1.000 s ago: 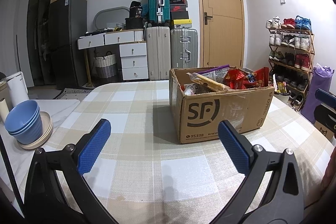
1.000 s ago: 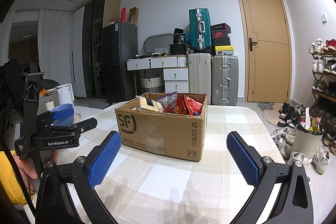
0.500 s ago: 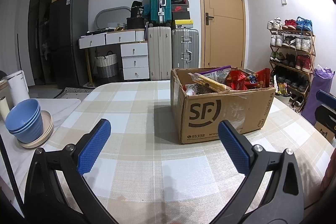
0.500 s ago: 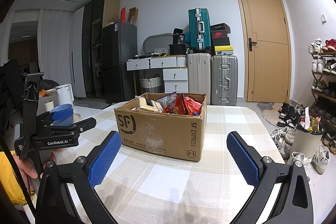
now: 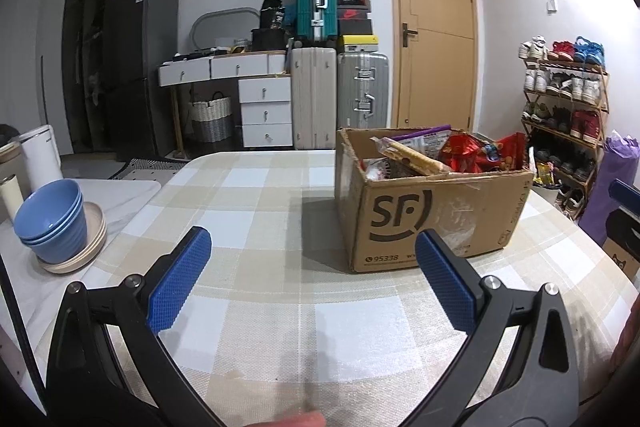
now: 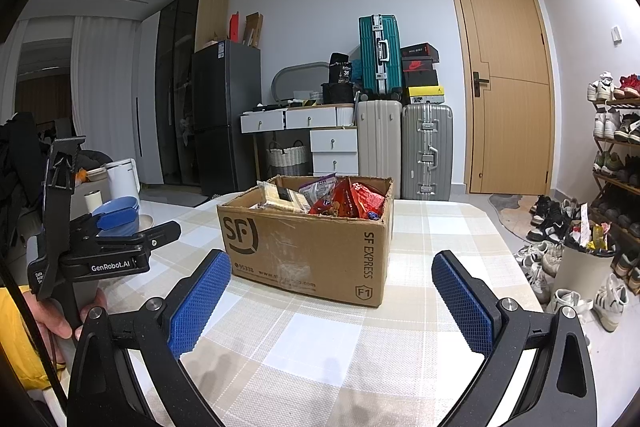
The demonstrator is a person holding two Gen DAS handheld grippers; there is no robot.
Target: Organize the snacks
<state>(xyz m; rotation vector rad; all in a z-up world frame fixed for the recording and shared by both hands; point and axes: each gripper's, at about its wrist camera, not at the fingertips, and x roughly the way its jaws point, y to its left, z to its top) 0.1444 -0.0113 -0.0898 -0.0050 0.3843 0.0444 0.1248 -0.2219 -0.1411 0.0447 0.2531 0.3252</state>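
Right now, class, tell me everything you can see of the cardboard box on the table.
The cardboard box is brown corrugated card, printed with a black SF logo and "SF EXPRESS" on its sides, with shiny clear tape across the front. It stands upright on the checked tablecloth, top open, flaps not showing. Snack packets fill it to the rim: red, purple and pale ones, some poking above the edge. Nothing else touches it; both grippers are apart from it.
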